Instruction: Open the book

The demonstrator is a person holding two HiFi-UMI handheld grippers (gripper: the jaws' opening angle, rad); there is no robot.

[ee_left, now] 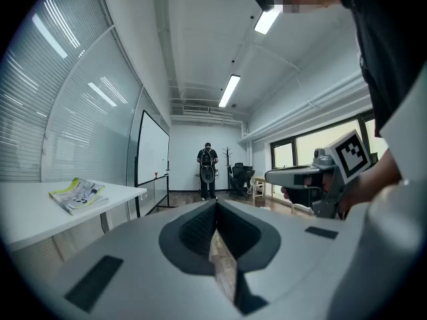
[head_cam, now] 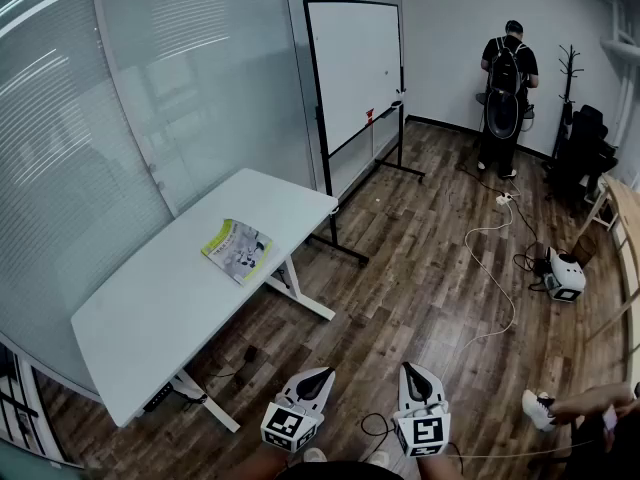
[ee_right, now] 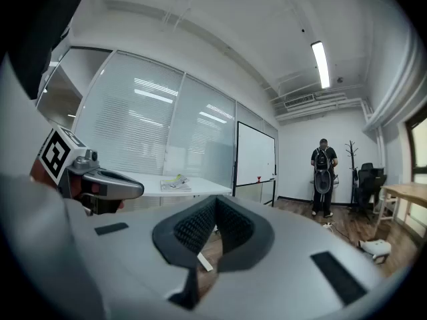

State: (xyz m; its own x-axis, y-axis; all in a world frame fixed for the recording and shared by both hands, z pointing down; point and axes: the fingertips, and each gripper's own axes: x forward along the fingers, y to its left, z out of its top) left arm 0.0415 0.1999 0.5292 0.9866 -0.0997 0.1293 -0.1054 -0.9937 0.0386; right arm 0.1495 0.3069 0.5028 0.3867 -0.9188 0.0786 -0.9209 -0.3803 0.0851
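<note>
A closed book [head_cam: 238, 249] with a green and white cover lies flat near the far edge of the white table [head_cam: 150, 308]. It also shows in the left gripper view as the book [ee_left: 79, 195], and small and far in the right gripper view as the book [ee_right: 176, 184]. My left gripper [head_cam: 323, 375] and right gripper [head_cam: 411, 369] are held side by side over the wooden floor, well short of the table and to its right. Both point roughly level into the room. The left gripper [ee_left: 215, 205] and right gripper [ee_right: 215, 202] are each shut with nothing between the pads.
A rolling whiteboard [head_cam: 355, 68] stands beyond the table. A person with a backpack [head_cam: 506, 88] stands at the back wall, next to a coat rack [head_cam: 570, 78]. A white cable [head_cam: 495, 268] and a small white device [head_cam: 565, 275] lie on the floor at right.
</note>
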